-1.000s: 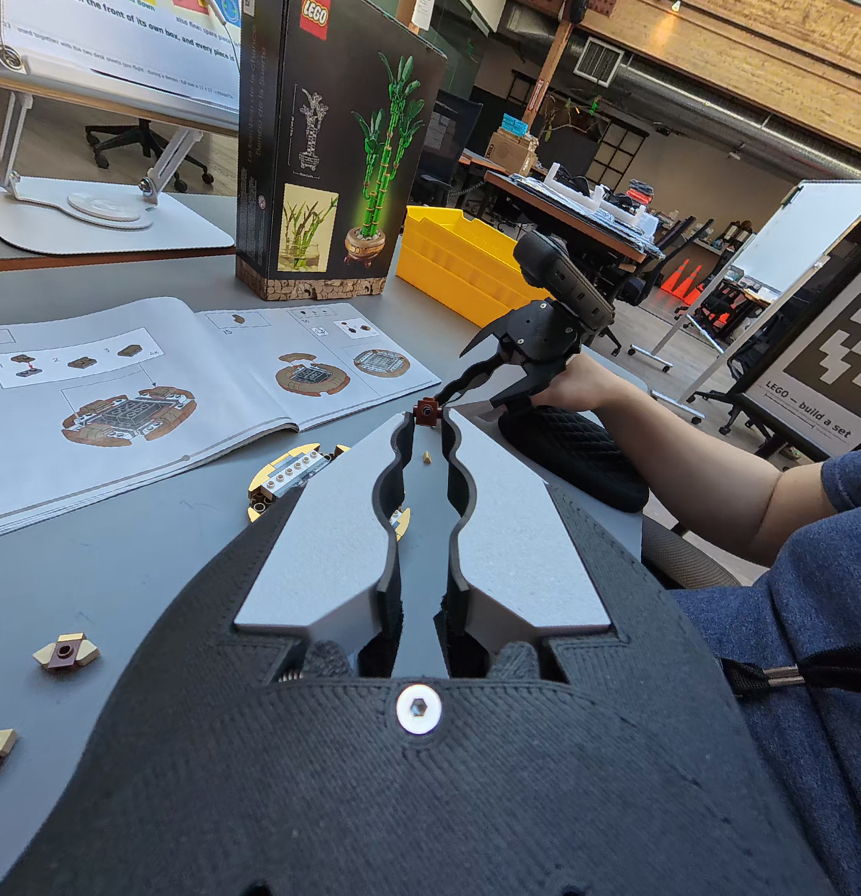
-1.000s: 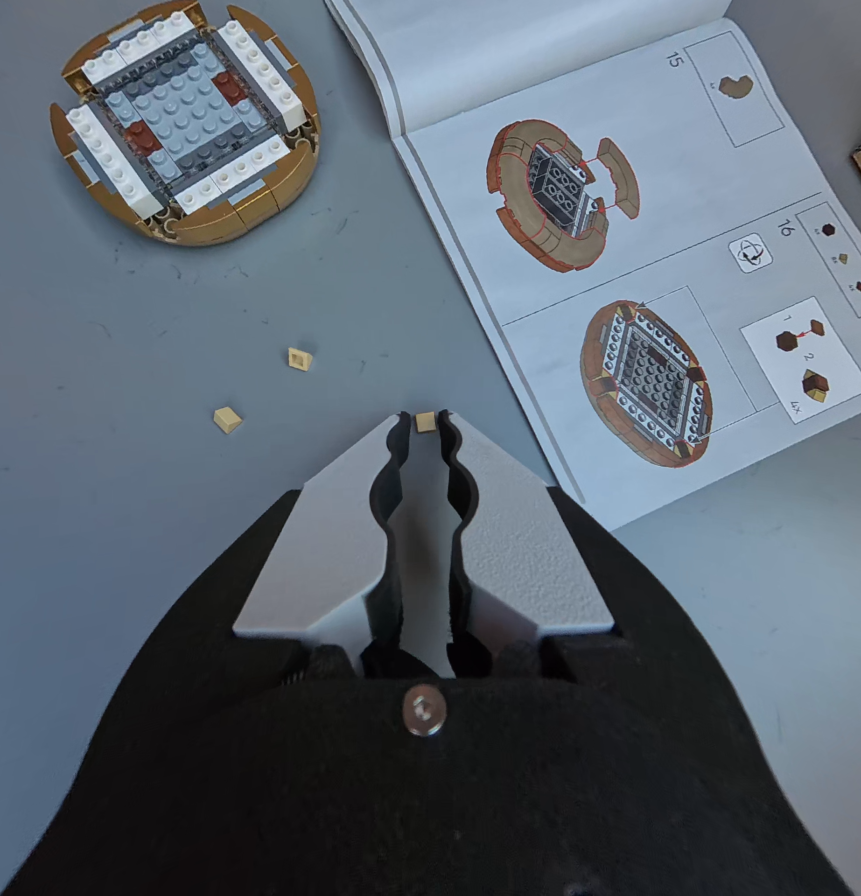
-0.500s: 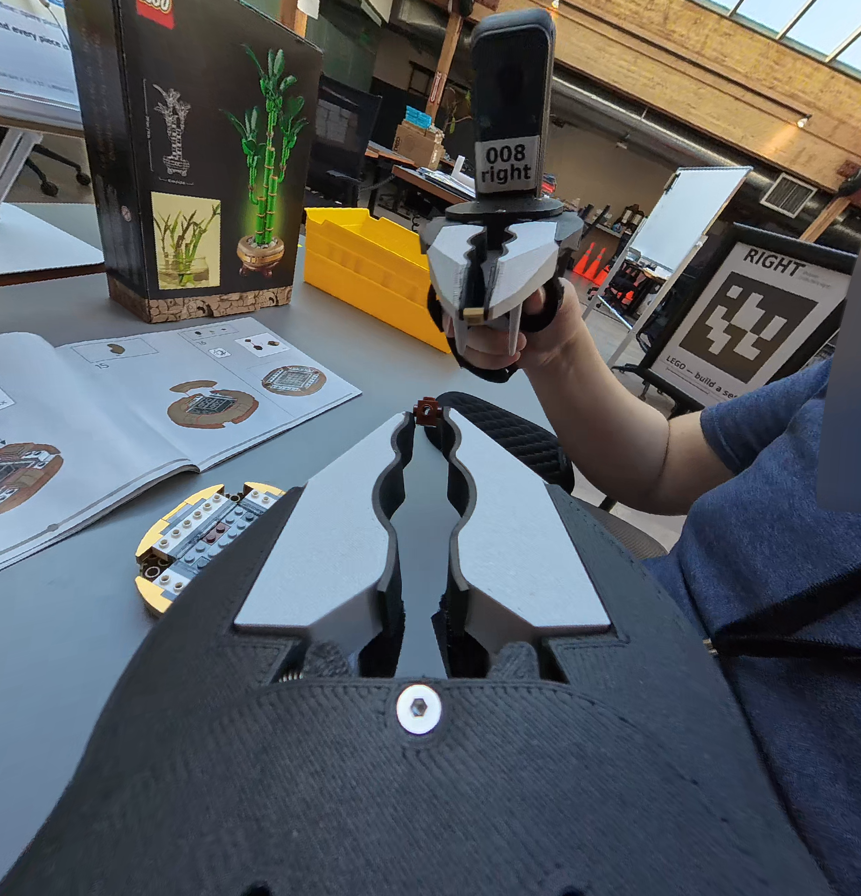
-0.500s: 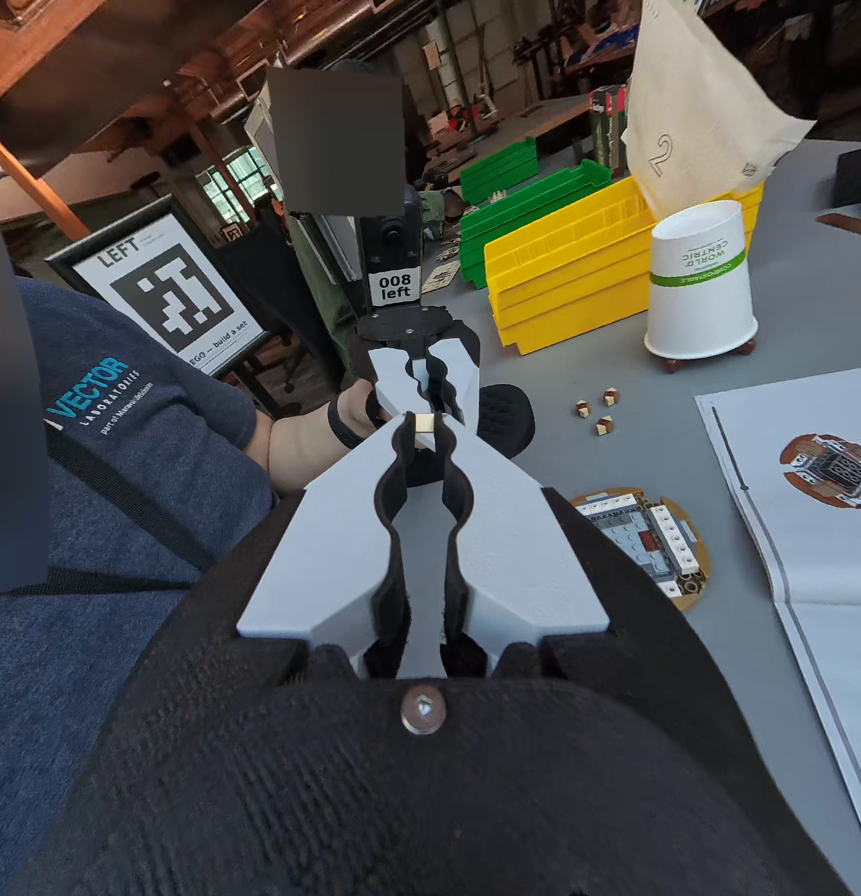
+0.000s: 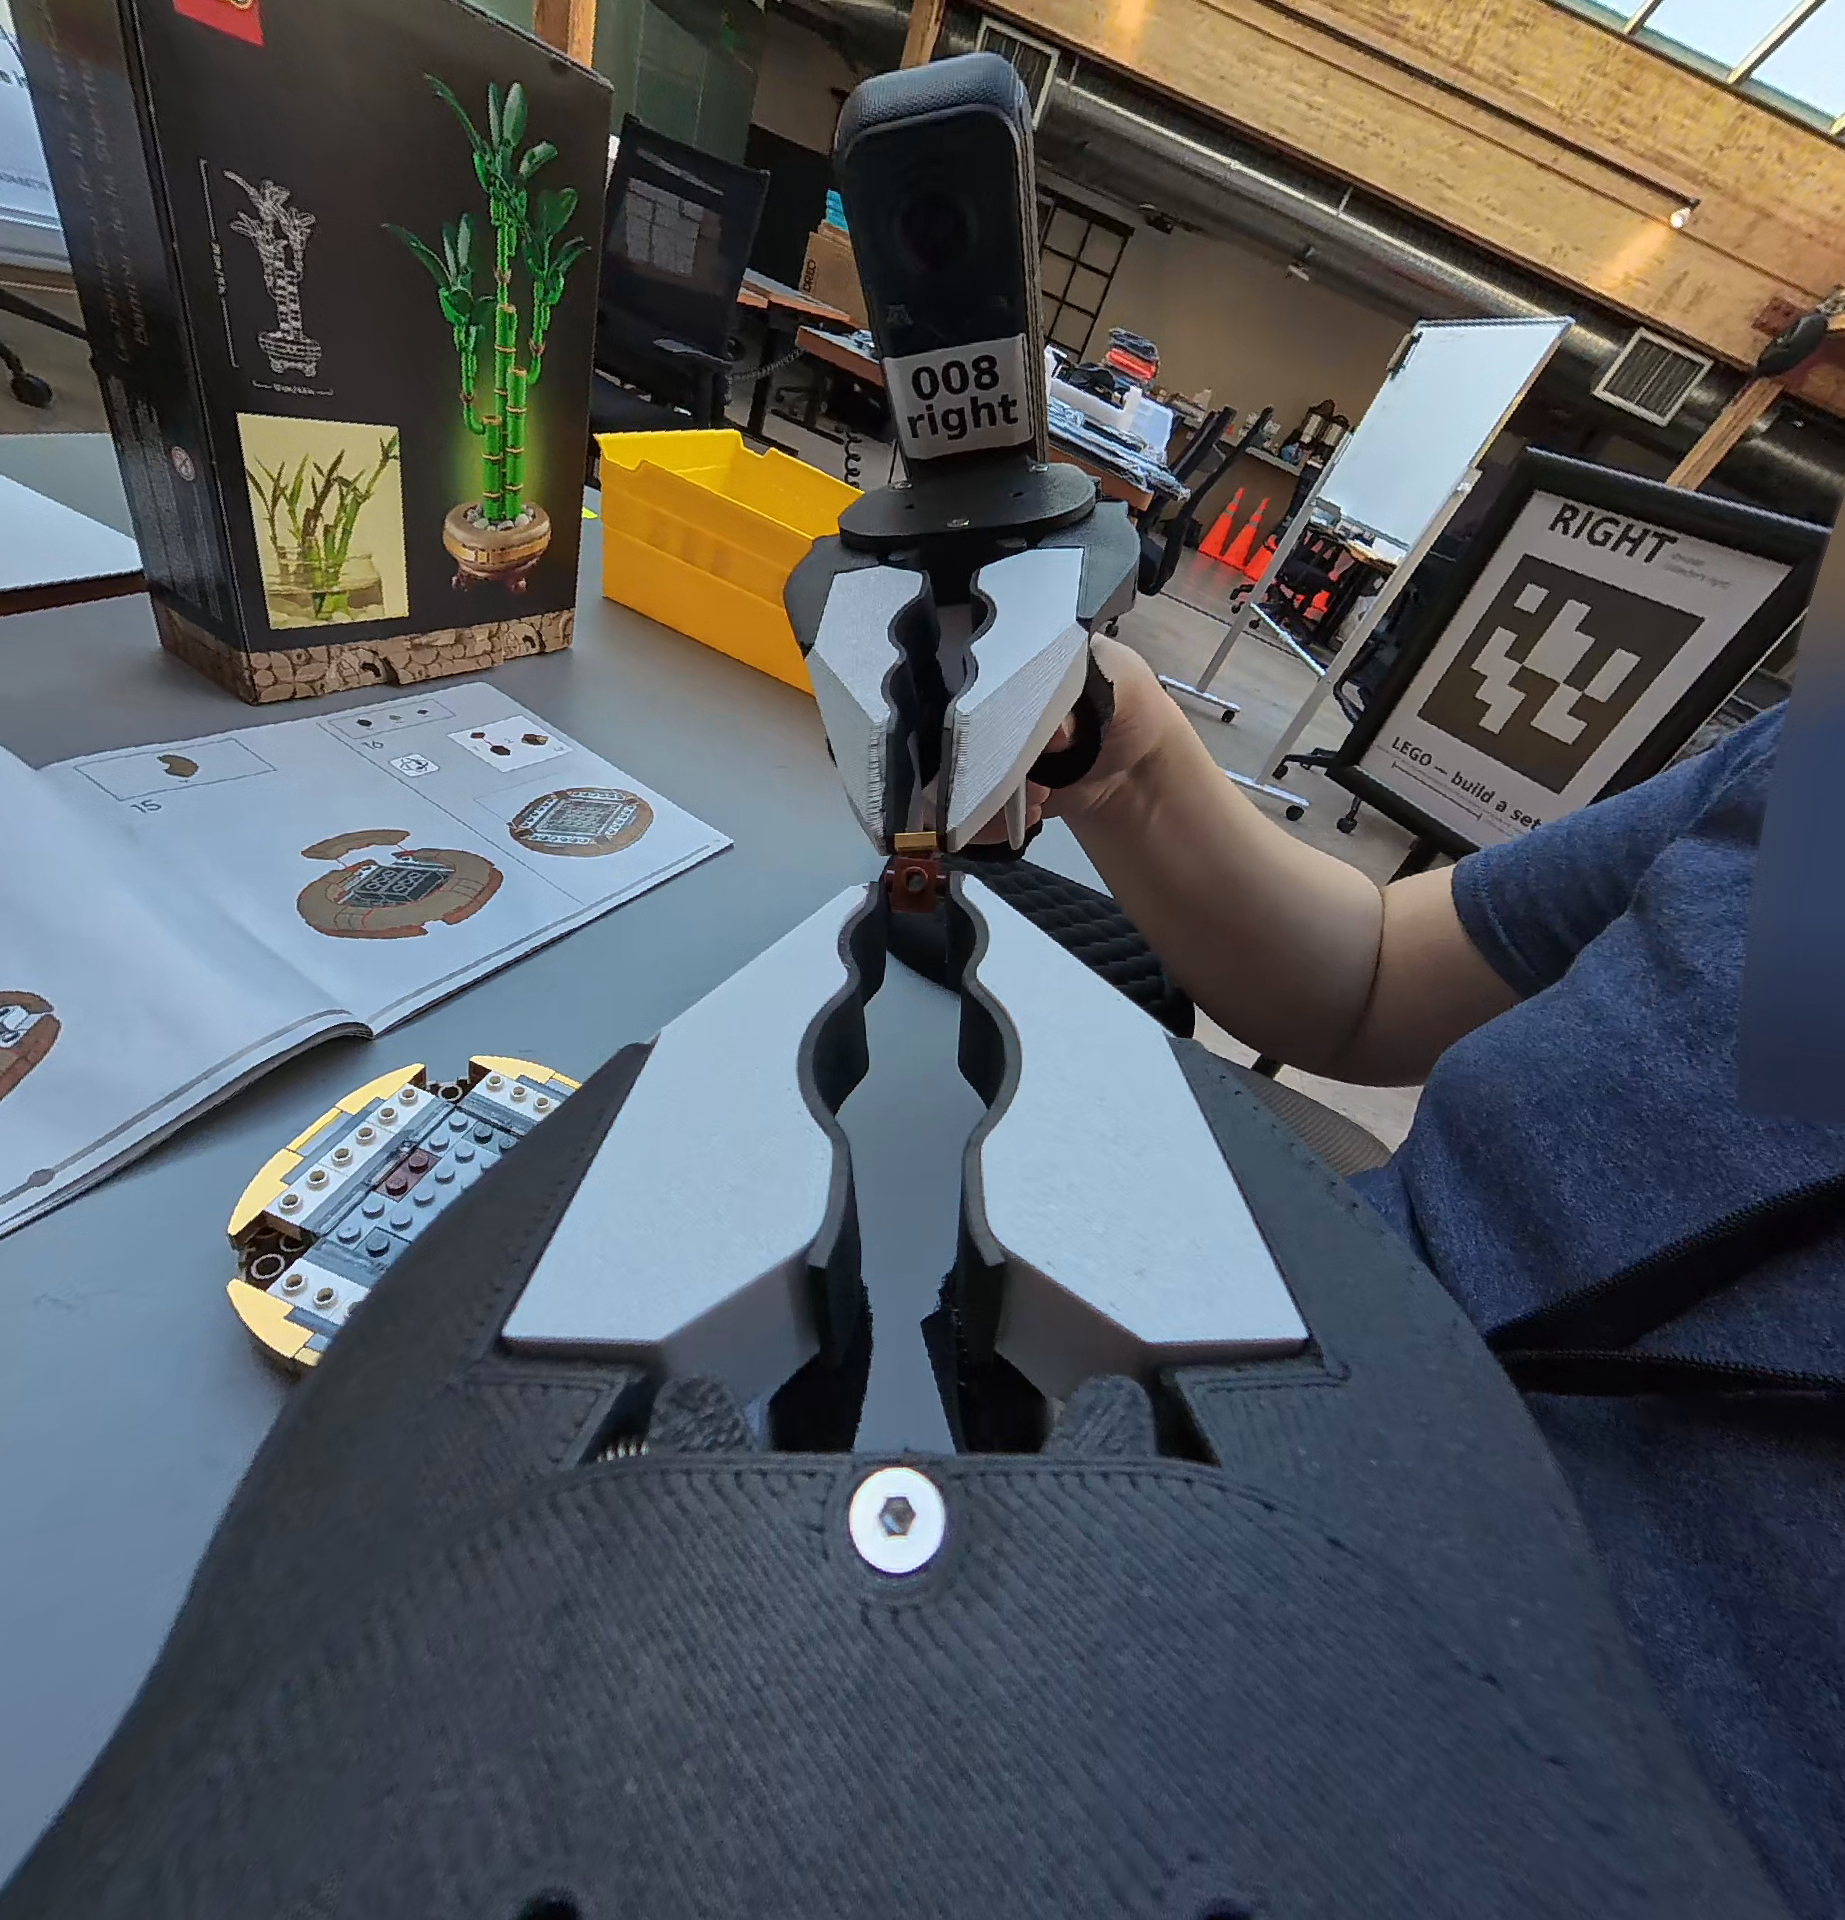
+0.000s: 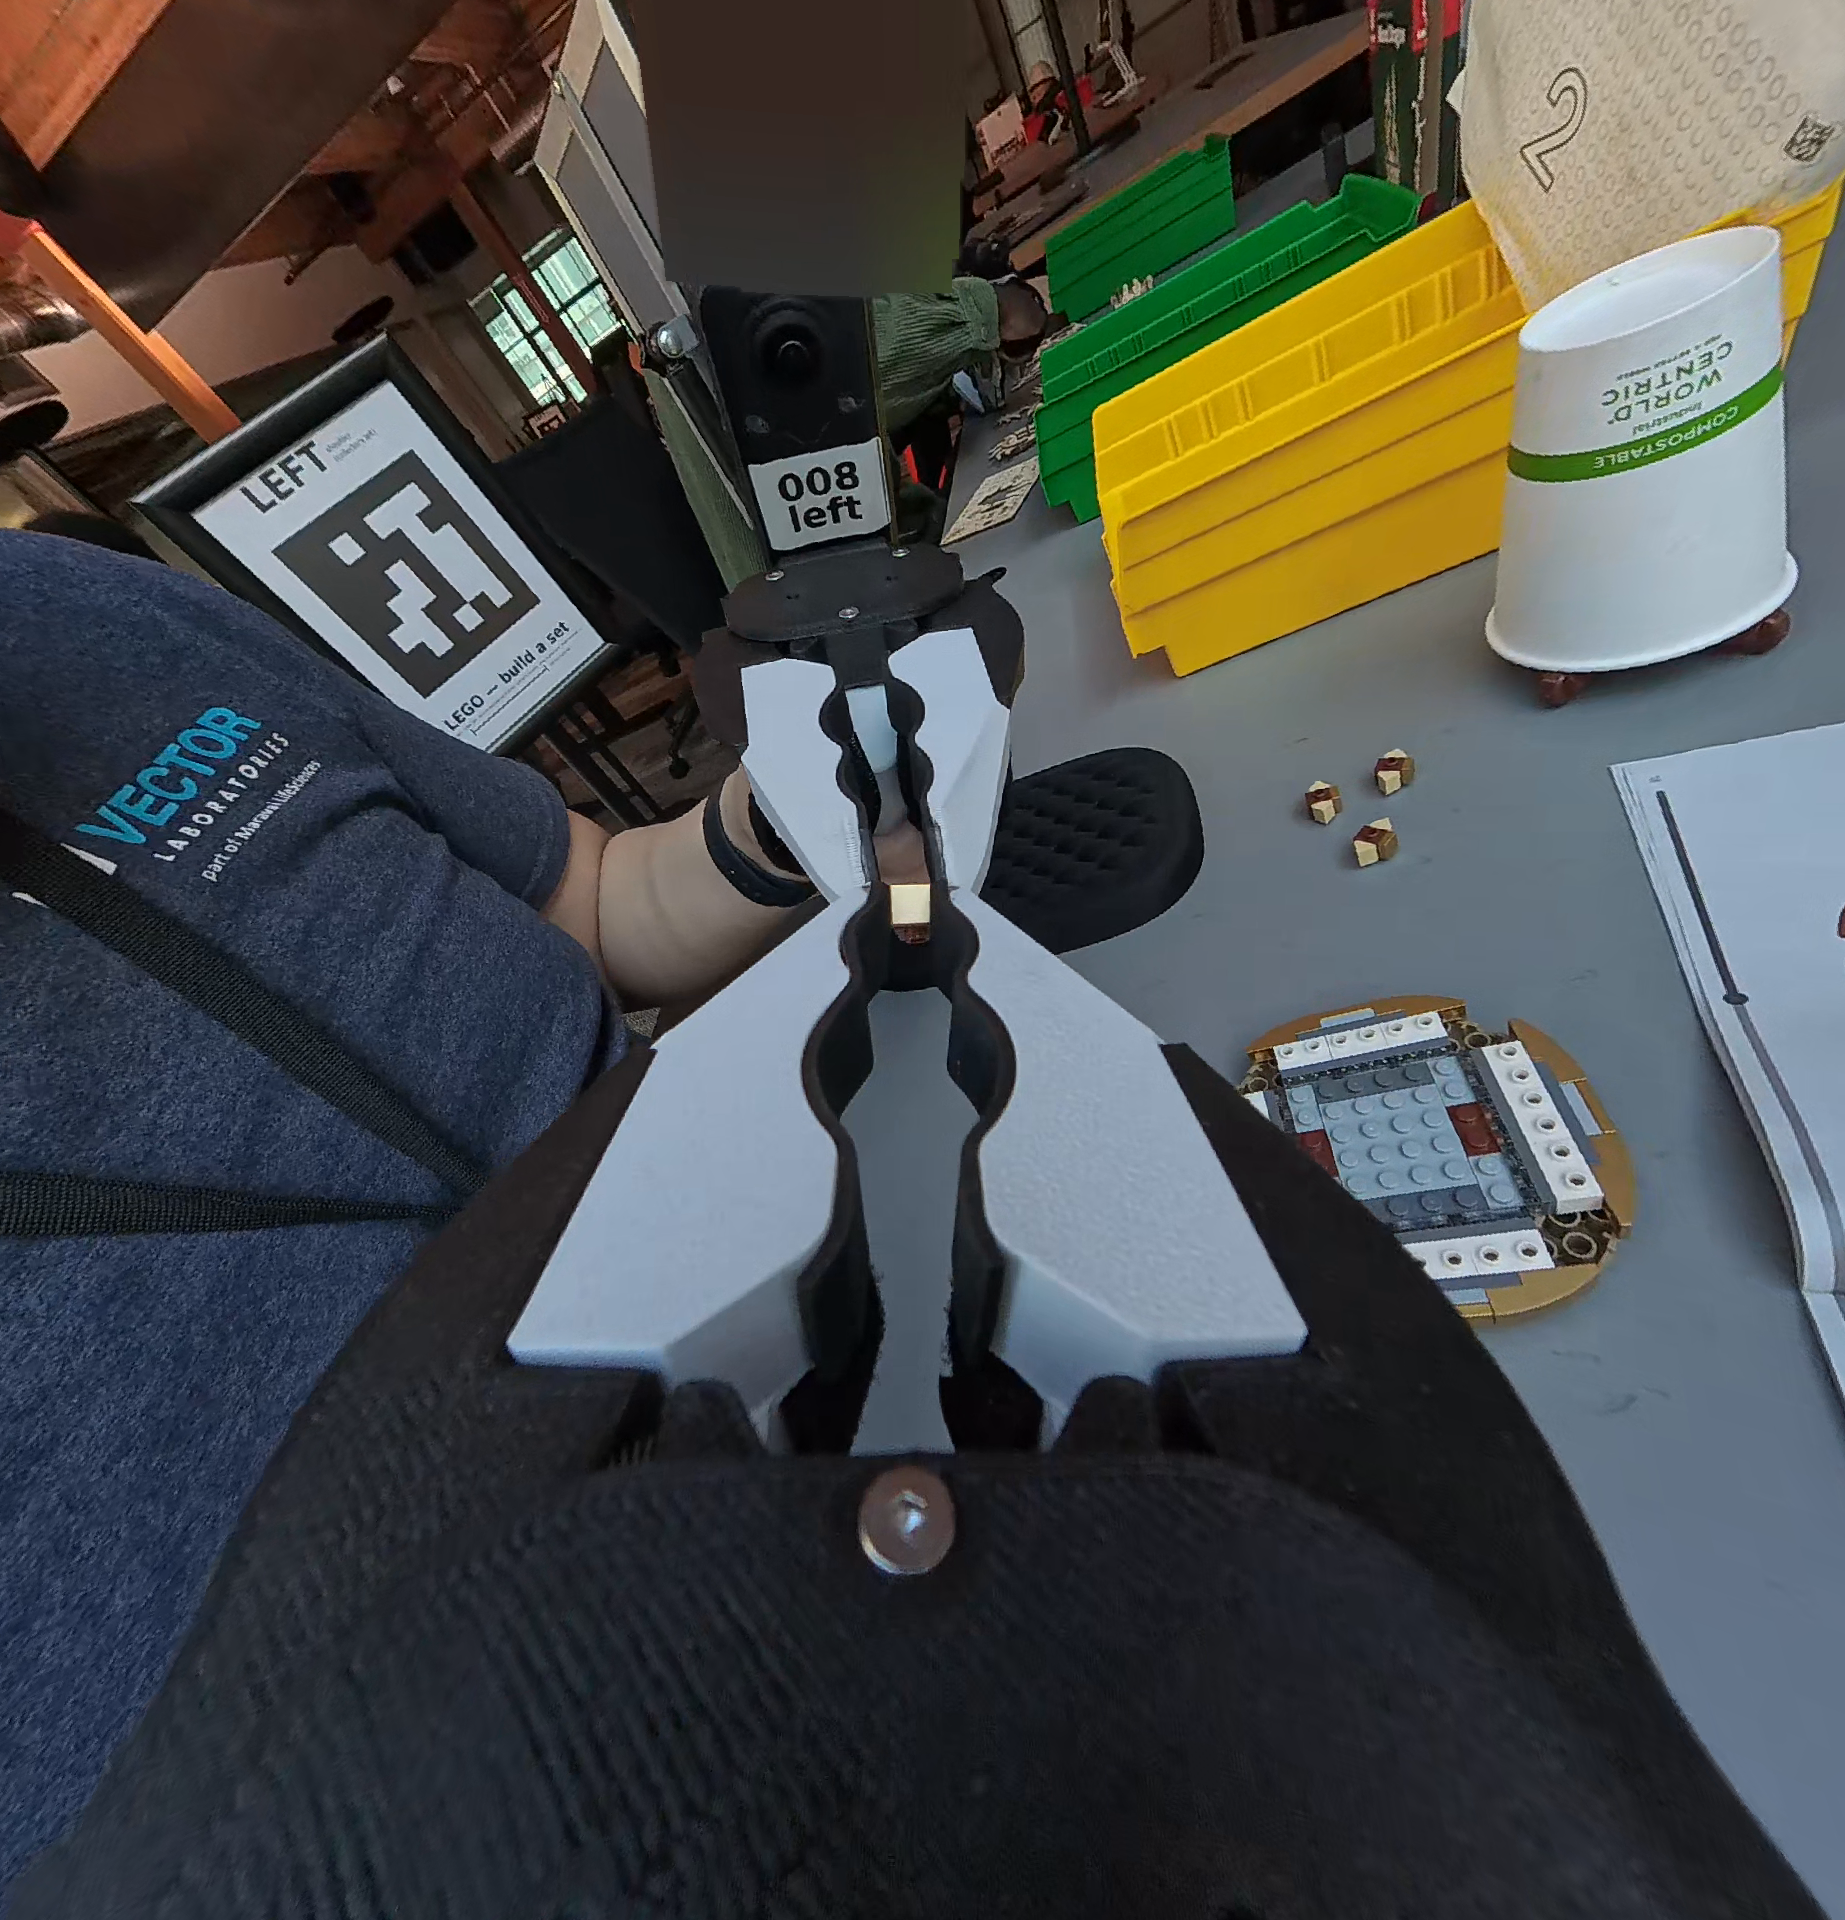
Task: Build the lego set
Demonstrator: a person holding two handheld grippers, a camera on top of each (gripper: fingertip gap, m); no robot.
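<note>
The grey tabletop [image 6: 1417, 1558] runs wide and mostly bare in front of the person, its near edge beside the blue sleeve [image 6: 305, 935], with open surface between the booklet and the claws. An open instruction booklet [image 5: 274, 914] lies flat near the round brick base [image 6: 1437, 1153], which sits on the tabletop just beside the booklet's edge. Behind the booklet a tall dark box [image 5: 315, 343] stands upright, and a yellow bin [image 5: 710, 540] sits to its side; what is in that bin cannot be seen. In the right wrist view more yellow bins [image 6: 1292, 499] are stacked with green bins [image 6: 1188, 260] behind them, and a white paper cup [image 6: 1645, 499] stands upside down over small brown pieces that peek out at its rim. Three small brown-and-tan pieces [image 6: 1359, 805] lie loose between the cup and the base.

Both claws are raised above the tabletop edge, tip to tip. The left claw [image 5: 913, 891] is narrow, pinching a small brown brick [image 5: 915, 885]. The right claw [image 6: 910, 914] is narrow too, gripping a small tan piece [image 6: 910, 904], which touches the top of the brown brick.
</note>
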